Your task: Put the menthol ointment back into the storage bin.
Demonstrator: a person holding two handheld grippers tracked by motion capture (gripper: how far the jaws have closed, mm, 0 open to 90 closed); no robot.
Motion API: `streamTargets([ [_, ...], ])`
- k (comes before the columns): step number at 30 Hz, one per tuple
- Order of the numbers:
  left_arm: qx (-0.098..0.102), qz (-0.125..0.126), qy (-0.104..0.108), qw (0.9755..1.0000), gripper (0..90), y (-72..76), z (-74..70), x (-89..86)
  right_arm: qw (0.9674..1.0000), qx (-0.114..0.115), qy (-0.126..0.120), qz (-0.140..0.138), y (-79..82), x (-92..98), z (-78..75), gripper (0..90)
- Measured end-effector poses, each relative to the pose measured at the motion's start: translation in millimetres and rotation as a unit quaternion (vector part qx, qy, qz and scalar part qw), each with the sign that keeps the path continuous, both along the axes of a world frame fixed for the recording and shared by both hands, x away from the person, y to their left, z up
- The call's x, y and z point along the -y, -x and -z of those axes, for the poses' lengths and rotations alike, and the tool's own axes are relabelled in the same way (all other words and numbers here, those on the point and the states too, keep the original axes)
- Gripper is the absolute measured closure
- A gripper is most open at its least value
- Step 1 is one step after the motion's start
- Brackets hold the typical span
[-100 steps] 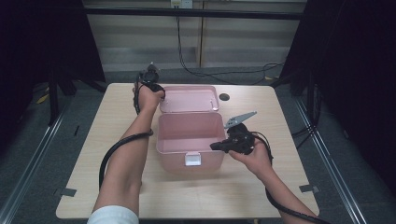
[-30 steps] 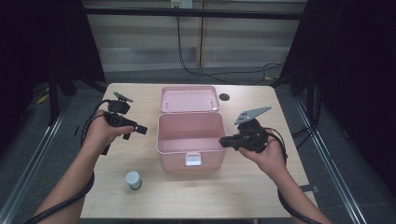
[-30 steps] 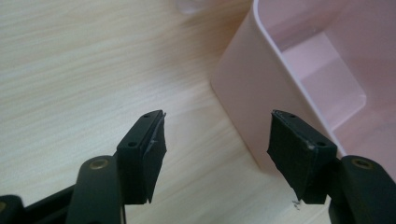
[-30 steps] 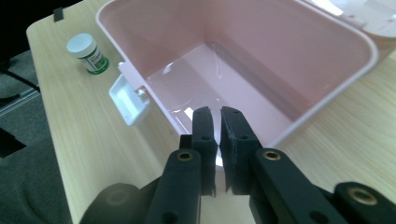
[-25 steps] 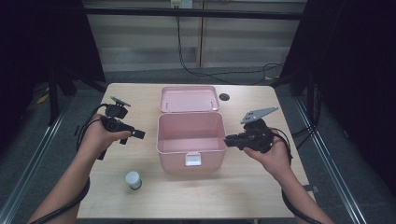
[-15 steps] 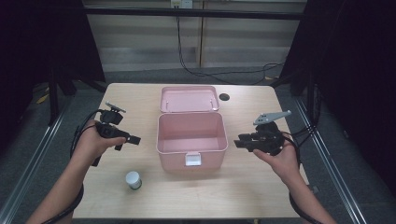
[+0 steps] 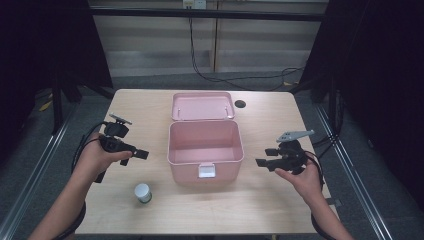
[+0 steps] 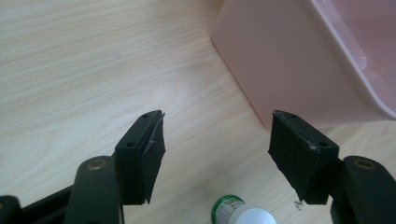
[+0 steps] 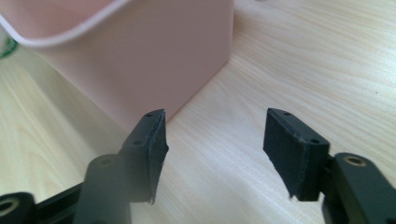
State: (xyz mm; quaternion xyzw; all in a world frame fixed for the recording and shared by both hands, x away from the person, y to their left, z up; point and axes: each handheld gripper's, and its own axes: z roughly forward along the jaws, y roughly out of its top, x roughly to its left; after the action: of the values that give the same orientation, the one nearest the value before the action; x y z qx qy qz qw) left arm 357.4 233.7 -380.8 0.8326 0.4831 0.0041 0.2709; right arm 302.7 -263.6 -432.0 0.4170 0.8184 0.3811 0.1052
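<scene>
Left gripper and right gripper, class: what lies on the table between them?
In the high view, the open pink box stands between the left gripper and the right gripper, with bare tabletop either side of it.

Your left gripper view cuts the small white bottle (image 8: 243, 213) off at its bottom edge, label unreadable. The pink box (image 9: 140, 51) runs past your right gripper view's top edge, its inside hidden.
</scene>
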Motion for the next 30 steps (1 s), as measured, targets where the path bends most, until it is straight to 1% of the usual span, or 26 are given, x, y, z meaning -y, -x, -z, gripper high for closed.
streamTargets([
  [2, 0.000, -0.003, 0.002, 1.0000, 35.3, 0.4, 0.5, -2.3, 1.0000, 0.001, 0.009, -0.001, -0.4, -1.3, 6.4, 34.9],
  [3, 0.001, -0.006, 0.001, 1.0000, 35.3, 0.7, 1.0, -3.5, 0.9999, 0.006, 0.013, -0.004, -1.0, -1.5, 9.6, 33.3],
  [4, 0.001, -0.006, 0.001, 1.0000, 35.2, 0.7, 1.0, -3.5, 0.9999, 0.006, 0.013, -0.004, -1.0, -1.5, 9.6, 33.3],
  [5, -0.001, -0.005, 0.000, 1.0000, 35.1, 1.1, 1.1, -4.9, 0.9999, 0.007, 0.013, -0.007, -1.1, -2.6, 15.9, 31.4],
  [6, -0.001, -0.006, -0.001, 1.0000, 35.1, 2.5, 1.3, -7.2, 0.9998, 0.006, 0.020, -0.005, -1.0, -3.2, 19.1, 30.1],
  [7, 0.001, -0.008, 0.000, 1.0000, 35.0, 3.4, 1.7, -7.8, 0.9996, 0.005, 0.025, -0.008, -1.5, -3.7, 22.7, 29.1],
  [8, -0.001, -0.007, -0.001, 1.0000, 34.9, 4.4, 1.9, -8.7, 0.9996, 0.005, 0.027, -0.011, -2.1, -4.7, 26.7, 28.6],
  [9, -0.001, -0.006, -0.003, 1.0000, 34.8, 5.2, 2.1, -9.5, 0.9992, 0.005, 0.036, -0.014, -2.1, -5.4, 29.9, 27.7],
  [10, 0.000, -0.008, -0.004, 1.0000, 34.7, 6.2, 2.4, -10.1, 0.9991, 0.005, 0.038, -0.019, -2.4, -6.3, 33.3, 26.1],
  [11, -0.001, -0.005, -0.007, 1.0000, 34.6, 6.8, 2.4, -11.4, 0.9991, 0.002, 0.037, -0.020, -2.1, -7.4, 36.3, 24.6],
  [12, 0.000, -0.009, -0.007, 0.9999, 34.6, 7.8, 3.2, -11.5, 0.9990, 0.006, 0.039, -0.021, -2.2, -8.1, 39.5, 24.3],
  [13, -0.002, -0.007, -0.008, 0.9999, 34.6, 8.5, 3.9, -12.1, 0.9990, 0.006, 0.038, -0.022, -2.0, -8.9, 42.7, 23.8],
  [15, -0.002, -0.010, -0.007, 0.9999, 34.5, 10.3, 6.0, -12.1, 0.9985, 0.011, 0.046, -0.030, -2.5, -10.8, 48.4, 21.8],
  [17, -0.005, 0.000, -0.013, 0.9999, 34.4, 11.8, 7.4, -12.8, 0.9979, 0.015, 0.053, -0.034, -2.1, -12.7, 52.8, 19.3],
  [19, -0.006, 0.001, -0.014, 0.9999, 34.4, 14.0, 9.1, -11.9, 0.9977, 0.017, 0.053, -0.040, -2.3, -14.4, 57.2, 19.2],
  [20, -0.005, 0.001, -0.016, 0.9999, 34.3, 15.5, 9.9, -11.0, 0.9977, 0.015, 0.052, -0.040, -2.2, -15.3, 59.3, 19.1],
  [21, -0.004, 0.006, -0.021, 0.9998, 34.3, 16.5, 10.1, -11.0, 0.9974, 0.014, 0.056, -0.043, -2.5, -16.3, 61.7, 19.1],
  [23, -0.006, 0.013, -0.024, 0.9996, 34.3, 19.1, 10.5, -10.7, 0.9972, 0.008, 0.059, -0.045, -3.0, -18.0, 66.4, 19.0],
  [24, -0.004, 0.010, -0.021, 0.9997, 34.3, 20.5, 11.0, -10.2, 0.9967, 0.007, 0.065, -0.048, -3.5, -18.6, 69.0, 18.6],
  [25, -0.006, 0.014, -0.024, 0.9996, 34.3, 21.3, 10.8, -10.8, 0.9963, 0.007, 0.073, -0.046, -3.3, -19.5, 71.3, 16.8],
  [27, -0.005, 0.015, -0.025, 0.9996, 34.3, 23.1, 11.5, -11.3, 0.9969, 0.011, 0.066, -0.042, -3.6, -19.0, 72.5, 16.9],
  [28, -0.003, 0.011, -0.024, 0.9996, 34.3, 24.3, 12.2, -10.9, 0.9969, 0.013, 0.065, -0.043, -4.0, -18.5, 72.8, 16.6],
  [29, -0.007, 0.017, -0.028, 0.9994, 34.2, 25.1, 11.9, -11.4, 0.9970, 0.015, 0.063, -0.043, -3.9, -18.0, 73.4, 16.2],
  [30, -0.006, 0.016, -0.027, 0.9995, 34.2, 26.6, 12.2, -10.7, 0.9972, 0.014, 0.061, -0.041, -3.2, -17.7, 73.9, 15.8],
])
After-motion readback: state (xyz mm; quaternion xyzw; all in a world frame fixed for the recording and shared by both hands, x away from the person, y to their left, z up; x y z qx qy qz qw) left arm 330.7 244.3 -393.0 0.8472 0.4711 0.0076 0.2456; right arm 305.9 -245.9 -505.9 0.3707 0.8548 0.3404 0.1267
